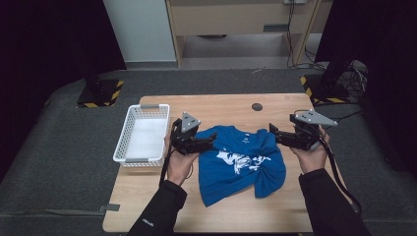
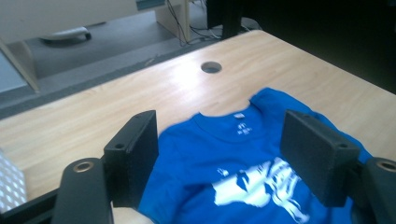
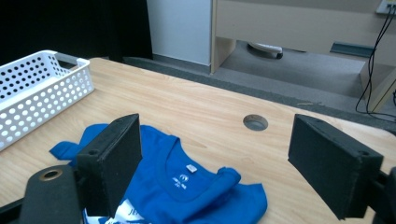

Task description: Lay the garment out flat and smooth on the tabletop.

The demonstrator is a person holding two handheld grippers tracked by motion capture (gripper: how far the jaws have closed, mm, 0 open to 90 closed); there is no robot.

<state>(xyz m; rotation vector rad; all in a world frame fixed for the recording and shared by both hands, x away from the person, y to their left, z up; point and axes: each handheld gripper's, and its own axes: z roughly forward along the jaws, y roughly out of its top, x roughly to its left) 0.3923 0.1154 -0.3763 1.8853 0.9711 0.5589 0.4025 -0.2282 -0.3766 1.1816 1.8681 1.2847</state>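
Note:
A blue T-shirt (image 1: 241, 162) with a white print lies rumpled on the wooden table (image 1: 221, 105), collar toward the far side. My left gripper (image 1: 212, 140) hovers at its left shoulder, open, with the shirt (image 2: 233, 154) showing between its jaws. My right gripper (image 1: 271, 132) is at the shirt's right shoulder, also open; in its view the collar and a bunched sleeve of the shirt (image 3: 187, 186) lie just below the jaws. Neither gripper holds any cloth.
A white perforated basket (image 1: 142, 133) stands empty on the table's left side, seen again as the basket (image 3: 37, 88). A round cable hole (image 1: 257, 106) sits near the far edge. Stands with hazard-striped bases (image 1: 101, 93) are on the floor beyond the table.

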